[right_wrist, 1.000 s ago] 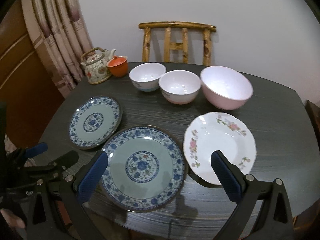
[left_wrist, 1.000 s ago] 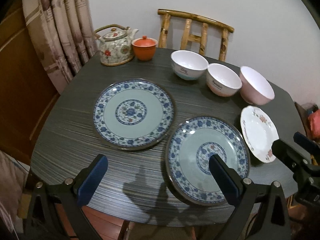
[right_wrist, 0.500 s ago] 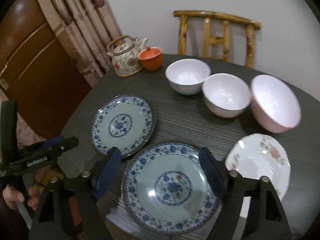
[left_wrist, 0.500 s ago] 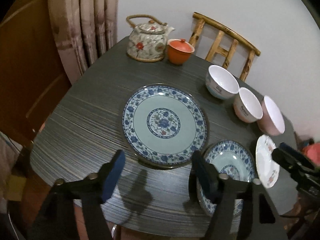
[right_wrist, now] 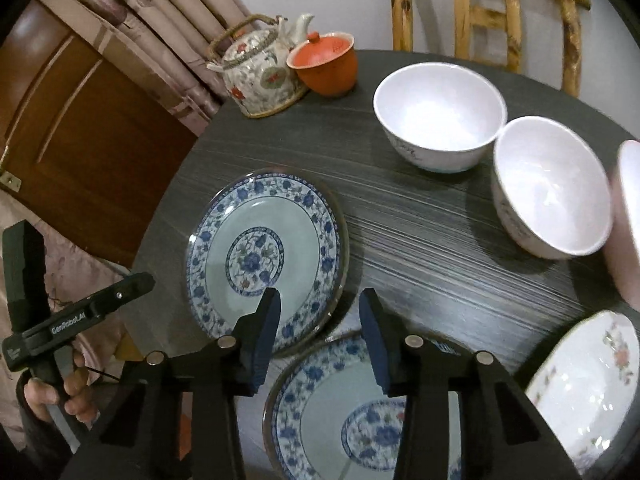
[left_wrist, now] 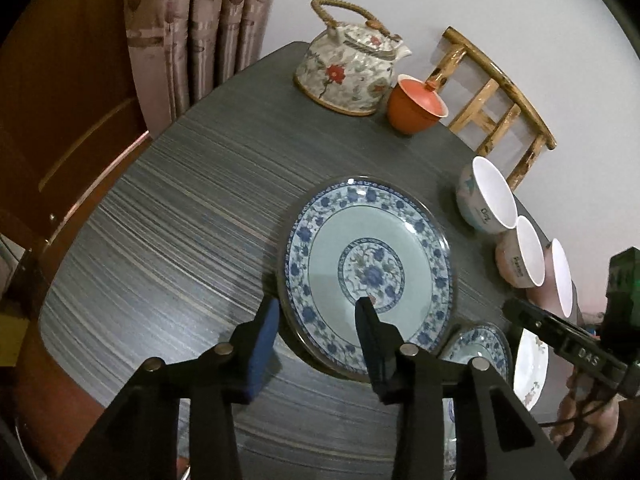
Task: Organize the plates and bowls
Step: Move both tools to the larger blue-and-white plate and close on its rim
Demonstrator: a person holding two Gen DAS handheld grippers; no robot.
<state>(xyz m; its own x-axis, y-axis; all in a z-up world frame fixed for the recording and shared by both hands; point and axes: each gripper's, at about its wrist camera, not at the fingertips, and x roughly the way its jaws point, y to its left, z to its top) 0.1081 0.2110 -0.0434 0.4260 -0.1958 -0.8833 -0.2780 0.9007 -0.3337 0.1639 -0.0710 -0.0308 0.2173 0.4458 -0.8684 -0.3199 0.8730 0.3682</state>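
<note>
Left tool (left_wrist: pixel 316 320) apart, straddling near rim of far blue-patterned plate (left_wrist: pixel 368 272) – lined up for edge pinch; right tool (right_wrist: pixel 318 316) apart, empty, above gap between it and second blue-patterned plate (right_wrist: pixel 340 408); bowls (right_wrist: pixel 440 120) unstacked at tabletop (left_wrist: pixel 180 220) far side

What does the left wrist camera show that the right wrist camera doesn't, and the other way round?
Only the left wrist view shows the left hand-held gripper straddling the near rim of the far blue plate, plus the table's bare left side.

Only the right wrist view shows the white bowl interiors, and the right hand-held gripper open over the gap between the far plate and the near blue plate.

Both show the teapot, orange lidded cup, three bowls, floral plate and chair.
</note>
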